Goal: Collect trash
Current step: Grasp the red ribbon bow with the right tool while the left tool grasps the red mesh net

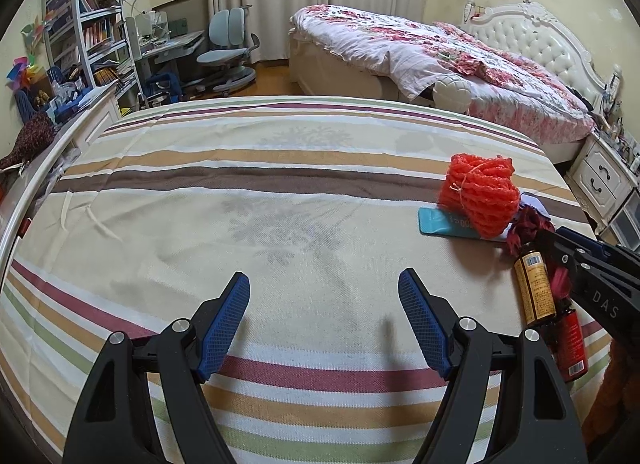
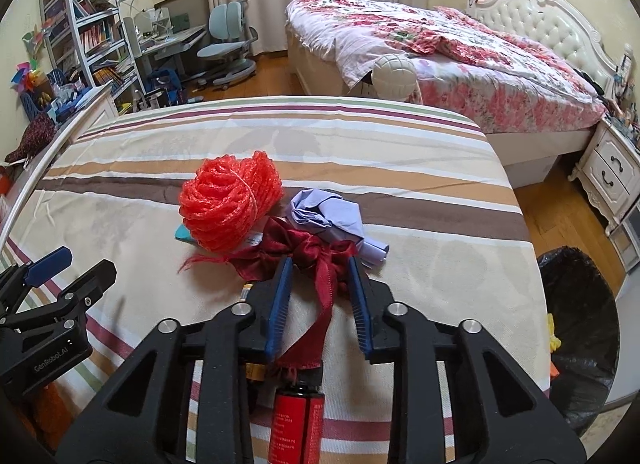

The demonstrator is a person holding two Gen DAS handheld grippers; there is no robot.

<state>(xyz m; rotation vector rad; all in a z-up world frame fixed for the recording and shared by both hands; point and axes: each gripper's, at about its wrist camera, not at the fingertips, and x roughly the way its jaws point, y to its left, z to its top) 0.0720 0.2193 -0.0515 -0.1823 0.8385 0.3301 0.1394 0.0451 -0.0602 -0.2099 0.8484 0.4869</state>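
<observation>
With the right gripper [image 2: 318,284] fingers apart around the dark red ribbon [image 2: 310,250] on the striped counter [image 2: 420,223], pinch the bunched bow, while the left gripper [image 1: 324,304] idles spread.

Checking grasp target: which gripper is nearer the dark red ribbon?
Right. The right gripper straddles the dark red ribbon, fingers on either side. The left gripper hangs open over bare striped cloth, well off to its left.
</observation>
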